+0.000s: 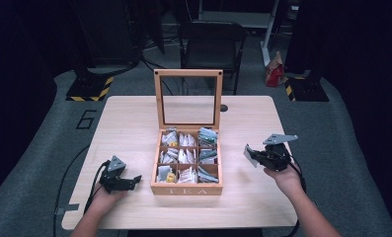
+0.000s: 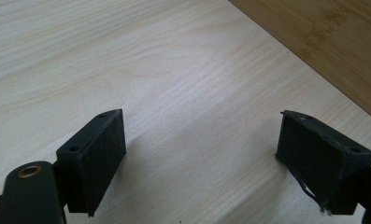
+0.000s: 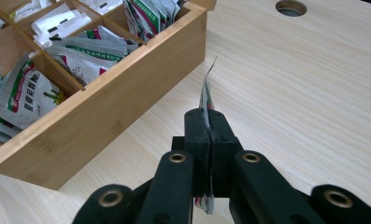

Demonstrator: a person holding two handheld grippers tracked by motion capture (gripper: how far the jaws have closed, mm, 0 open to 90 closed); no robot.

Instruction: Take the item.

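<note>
A light wooden table [image 1: 134,118] carries a bamboo tea box [image 1: 186,189] at its centre, lid [image 1: 188,97] raised upright at the far edge, its glass pane framed in wood. The front wall of the box bears the word TEA. Inside, dividers form a grid of nine compartments, each stuffed with tea sachets [image 1: 207,136] in white, green and grey wrappers.

Right of the box, the person's right hand [image 1: 285,178] holds the right gripper [image 1: 253,156] above the tabletop, well clear of the box wall. Its jaws are pressed together on a single tea sachet [image 3: 206,95], which stands edge-on between the pads in the right gripper view, its upper corner rising free above the jaw tips and its lower edge showing beneath them. In the high view the same sachet [image 1: 250,155] appears as a pale flat packet at the gripper's tip, turned towards the box. The box's right wall [image 3: 127,93] lies to the left in the right gripper view, and a round cable hole [image 3: 290,7] in the table shows beyond.

Left of the box, the left hand [image 1: 104,200] rests the left gripper [image 1: 133,180] low over the table, near the box's front left corner. Its jaws stand wide apart with bare wood between the pads [image 2: 101,158], gripping nothing
</note>
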